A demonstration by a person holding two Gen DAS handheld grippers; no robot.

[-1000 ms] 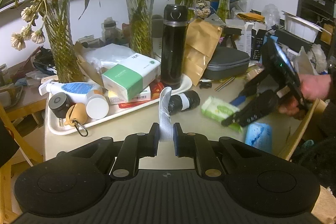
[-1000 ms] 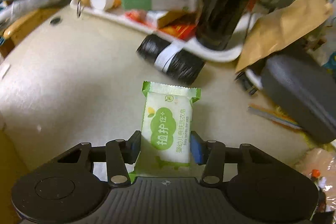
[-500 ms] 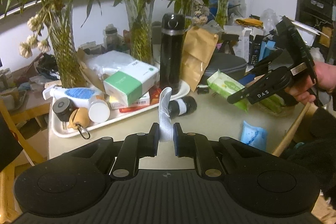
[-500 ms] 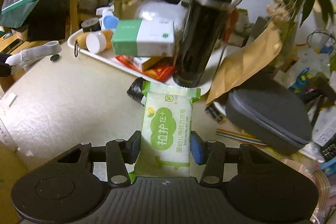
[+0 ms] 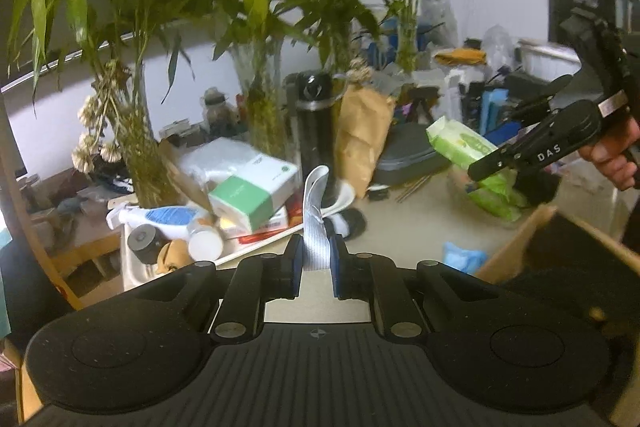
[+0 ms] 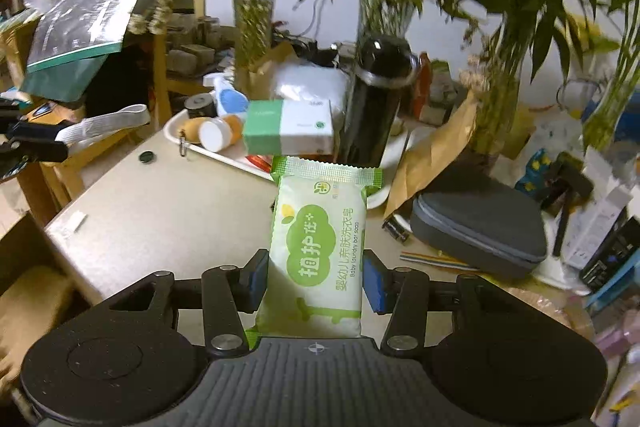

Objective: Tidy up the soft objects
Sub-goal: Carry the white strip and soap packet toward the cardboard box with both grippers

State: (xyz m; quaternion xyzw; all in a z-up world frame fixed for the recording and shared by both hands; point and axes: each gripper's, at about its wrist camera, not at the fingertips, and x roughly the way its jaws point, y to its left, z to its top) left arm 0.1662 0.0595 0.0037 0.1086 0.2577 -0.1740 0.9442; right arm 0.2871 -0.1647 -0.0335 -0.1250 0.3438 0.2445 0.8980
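- The left gripper (image 5: 313, 259) is clamped on a grey strap (image 5: 315, 211), taken near its lower end; the rest stands up between the pads and curls over at the top.
- The strap is seen held clear of the table (image 6: 168, 211) in the right wrist view, sticking out sideways from the gripper.
- The strap is judged light, limp and thin; it is expected to flop and swing, so a grip near the middle would be steadier than one near the end.
- The right gripper (image 6: 316, 281) is closed on a soap pack (image 6: 318, 251), pads pressed on its two long sides near the lower half.
- The pack is held in the air above the table, as is seen from the left wrist view, with a hand (image 5: 612, 155) behind it.
- The wrapper is glossy film and is judged slippery; the bar inside is probably firm and fairly heavy, so the pack could slide if it is tilted steeply.
- The crimped end seals are thin and should not be used as a hold.
- A cardboard box (image 5: 532, 235) stands open at the table's near edge; whether it is the destination cannot be told.
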